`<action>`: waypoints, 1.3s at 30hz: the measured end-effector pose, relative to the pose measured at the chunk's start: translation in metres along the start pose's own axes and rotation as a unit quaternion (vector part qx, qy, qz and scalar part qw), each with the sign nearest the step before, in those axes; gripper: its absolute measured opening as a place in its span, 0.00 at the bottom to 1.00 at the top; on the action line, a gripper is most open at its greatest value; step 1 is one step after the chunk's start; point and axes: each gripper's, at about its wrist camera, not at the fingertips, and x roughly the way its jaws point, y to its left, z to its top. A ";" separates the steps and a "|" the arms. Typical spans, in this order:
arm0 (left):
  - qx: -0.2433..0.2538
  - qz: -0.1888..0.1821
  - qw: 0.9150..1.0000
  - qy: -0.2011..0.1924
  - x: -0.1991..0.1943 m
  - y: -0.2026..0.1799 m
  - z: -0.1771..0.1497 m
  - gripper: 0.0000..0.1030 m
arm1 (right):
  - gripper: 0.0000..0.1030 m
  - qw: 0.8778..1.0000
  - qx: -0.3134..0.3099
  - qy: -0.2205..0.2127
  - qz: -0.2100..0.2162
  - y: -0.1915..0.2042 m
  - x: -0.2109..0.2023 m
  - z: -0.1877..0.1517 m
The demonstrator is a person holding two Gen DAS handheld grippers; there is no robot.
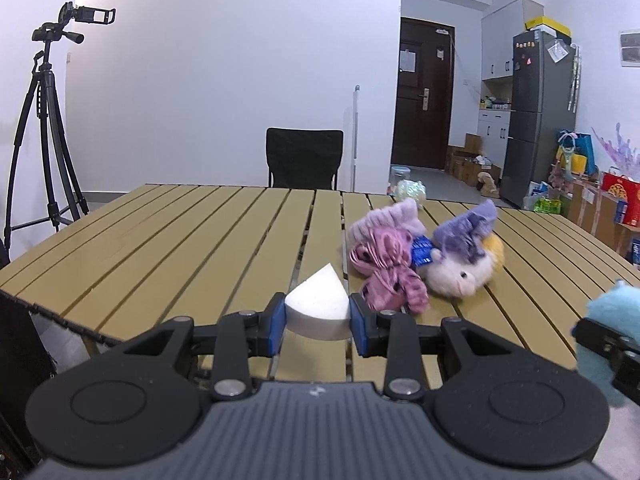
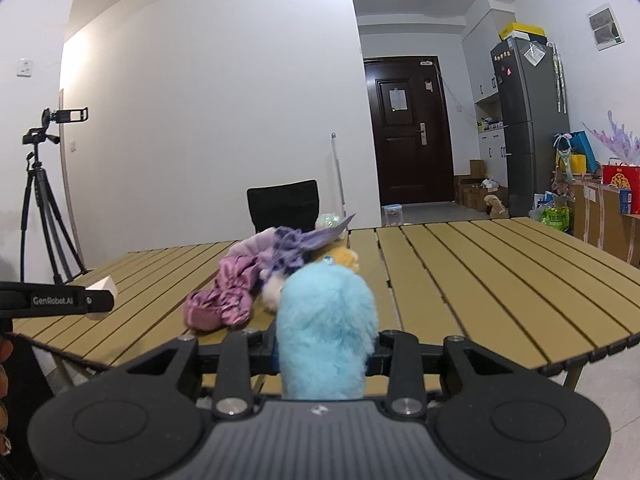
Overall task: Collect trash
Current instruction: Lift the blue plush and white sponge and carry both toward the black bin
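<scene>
My left gripper [image 1: 318, 314] is shut on a white foam wedge [image 1: 316, 304], its blue pads pressing both sides, held just above the near edge of the slatted wooden table [image 1: 180, 240]. My right gripper [image 2: 326, 354] is shut on a fluffy light-blue plush [image 2: 326, 320] that stands up between the fingers and hides them. In the left wrist view that plush [image 1: 608, 320] shows at the right edge. On the table lies a pile: pink satin cloth [image 1: 384, 272], purple fuzzy fabric [image 1: 468, 224], a white and yellow plush [image 1: 464, 272] and a small blue wrapper [image 1: 422, 252].
A black chair [image 1: 305, 158] stands behind the table's far edge. A camera tripod [image 1: 44, 128] is at the left. Fridge [image 1: 538, 116], dark door [image 1: 424, 96], boxes and bags crowd the right side of the room. The left gripper's finger [image 2: 60, 300] with the foam shows at left in the right wrist view.
</scene>
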 end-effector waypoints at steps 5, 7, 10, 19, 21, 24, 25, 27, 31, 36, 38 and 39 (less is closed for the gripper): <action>0.009 -0.010 1.000 0.003 -0.020 0.000 -0.016 0.33 | 0.31 1.000 0.000 0.011 0.006 0.008 -0.012 -0.012; 0.014 -0.013 1.000 0.007 -0.026 -0.001 -0.022 0.33 | 0.31 1.000 -0.001 0.016 0.008 0.012 -0.016 -0.017; 0.019 -0.019 1.000 0.014 -0.033 -0.002 -0.032 0.33 | 0.31 1.000 -0.003 0.026 0.011 0.015 -0.023 -0.025; 0.035 -0.024 0.998 0.040 -0.048 -0.003 -0.060 0.33 | 0.31 0.998 -0.011 0.061 0.021 0.027 -0.037 -0.049; 0.037 -0.024 0.998 0.045 -0.052 -0.003 -0.067 0.33 | 0.31 0.997 -0.013 0.070 0.023 0.027 -0.041 -0.057; 0.043 -0.026 0.997 0.057 -0.054 -0.005 -0.077 0.33 | 0.31 0.996 -0.016 0.084 0.025 0.029 -0.044 -0.066; 0.046 -0.027 0.997 0.061 -0.054 -0.005 -0.080 0.33 | 0.31 0.996 -0.018 0.089 0.025 0.030 -0.045 -0.069; 0.051 -0.029 0.996 0.067 -0.055 -0.007 -0.086 0.33 | 0.31 0.995 -0.020 0.096 0.025 0.031 -0.048 -0.074; 0.061 -0.034 0.994 0.079 -0.057 -0.012 -0.097 0.33 | 0.31 0.993 -0.023 0.111 0.026 0.032 -0.052 -0.083; 0.071 -0.038 0.992 0.098 -0.057 -0.016 -0.111 0.33 | 0.31 0.990 -0.030 0.135 0.026 0.034 -0.057 -0.098; 0.076 -0.040 0.991 0.106 -0.057 -0.017 -0.116 0.33 | 0.31 0.989 -0.032 0.145 0.026 0.034 -0.058 -0.103; 0.078 -0.041 0.990 0.109 -0.058 -0.017 -0.119 0.33 | 0.31 0.988 -0.034 0.149 0.025 0.035 -0.059 -0.105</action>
